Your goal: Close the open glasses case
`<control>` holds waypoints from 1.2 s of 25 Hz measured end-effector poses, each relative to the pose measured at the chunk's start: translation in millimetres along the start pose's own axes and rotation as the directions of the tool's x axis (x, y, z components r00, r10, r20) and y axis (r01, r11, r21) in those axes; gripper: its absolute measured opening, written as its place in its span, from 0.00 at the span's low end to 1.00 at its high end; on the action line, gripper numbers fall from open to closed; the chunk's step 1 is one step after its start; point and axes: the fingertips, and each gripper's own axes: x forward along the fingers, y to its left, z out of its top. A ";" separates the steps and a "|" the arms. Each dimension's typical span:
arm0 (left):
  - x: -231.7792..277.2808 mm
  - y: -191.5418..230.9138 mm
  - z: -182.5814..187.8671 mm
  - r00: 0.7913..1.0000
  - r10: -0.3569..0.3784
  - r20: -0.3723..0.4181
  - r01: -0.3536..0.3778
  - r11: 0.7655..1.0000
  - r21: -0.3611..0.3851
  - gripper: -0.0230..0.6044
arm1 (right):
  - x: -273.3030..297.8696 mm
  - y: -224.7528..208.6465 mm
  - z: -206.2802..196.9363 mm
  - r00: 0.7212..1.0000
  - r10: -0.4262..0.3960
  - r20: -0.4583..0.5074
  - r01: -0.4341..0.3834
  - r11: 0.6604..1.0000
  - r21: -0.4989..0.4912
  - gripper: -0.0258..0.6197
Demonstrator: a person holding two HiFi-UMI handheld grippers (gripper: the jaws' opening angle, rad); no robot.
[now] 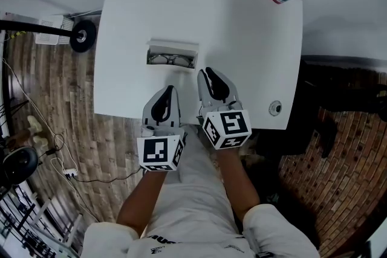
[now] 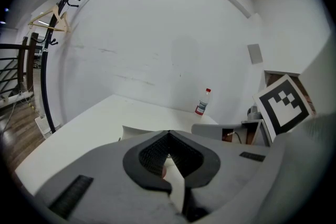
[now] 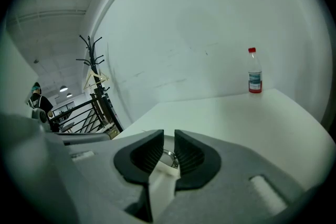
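White on white: found the glasses case (image 1: 172, 54) open near the middle of the table (image 1: 254, 39), glasses (image 1: 171, 60) inside. Held the left gripper (image 1: 172, 89) closed and empty, the right gripper (image 1: 205, 73) barely parted, empty, both just short of it. Judged this the approach; next called for pushing the raised lid (image 1: 173, 45) down.

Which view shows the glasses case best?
Head view: the case sits open on the table, glasses inside. Left gripper view catches only its edge; right gripper view shows just a glasses rim.
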 end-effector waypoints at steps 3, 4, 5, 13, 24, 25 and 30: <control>5.2 1.5 -8.7 1.000 0.000 -0.011 0.000 1.000 -0.004 0.03 | 8.8 -5.3 -6.4 1.000 -0.003 -0.015 0.003 1.000 0.012 0.12; 6.6 1.0 -11.9 1.000 -0.001 -0.016 0.001 1.000 -0.004 0.03 | 11.2 -7.0 -8.4 1.000 -0.003 -0.021 0.003 1.000 0.015 0.12; 7.6 0.3 -14.5 1.000 -0.002 -0.020 0.002 1.000 -0.006 0.03 | 13.8 -8.5 -10.3 1.000 -0.001 -0.027 0.001 1.000 0.018 0.12; 12.0 3.7 -20.7 1.000 0.015 -0.022 -0.016 1.000 -0.019 0.03 | 35.4 -19.5 -17.8 0.998 0.010 -0.058 -0.008 0.999 0.045 0.14; 12.1 13.1 -29.3 0.999 0.027 -0.039 -0.028 0.999 -0.036 0.03 | 58.6 -21.8 -21.6 0.996 0.023 -0.085 -0.019 0.998 0.054 0.14; 12.7 12.8 -30.6 0.999 0.024 -0.042 -0.026 0.999 -0.036 0.03 | 60.2 -22.6 -22.4 0.996 0.024 -0.087 -0.019 0.998 0.058 0.14; 17.8 11.9 -34.7 0.998 0.017 -0.052 -0.019 0.999 -0.034 0.03 | 69.5 -27.3 -26.4 0.994 0.028 -0.109 -0.020 0.997 0.073 0.13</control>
